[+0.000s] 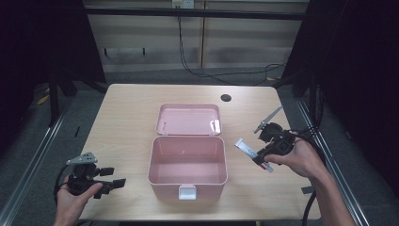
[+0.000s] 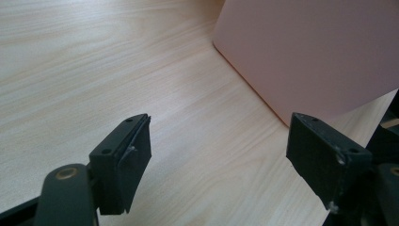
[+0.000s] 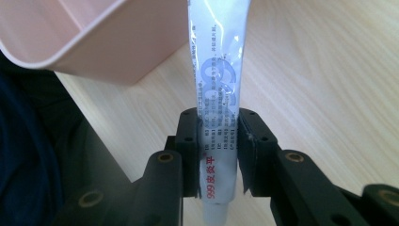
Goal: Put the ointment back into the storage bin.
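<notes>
The right claw (image 3: 217, 146) grips a white tube (image 3: 219, 89) right of the open pink box (image 1: 187, 162); the left claw (image 2: 219, 157) gapes wide near the box's left.

A pale wood-grain bench (image 1: 127, 113) fills the middle of the high view, and its grain shows close up in the left gripper view (image 2: 94, 70) and the right gripper view (image 3: 329, 70). A small dark round hole (image 1: 226, 98) sits near its far edge, right of centre. Beyond it, at the top of the frame, a black cable (image 1: 188, 66) hangs down beige wall panels (image 1: 150, 42) and trails across grey floor (image 1: 141, 77). Metal rails (image 1: 33, 155) run along the lower left and lower right. Dark curtains (image 1: 37, 37) close both upper corners.
</notes>
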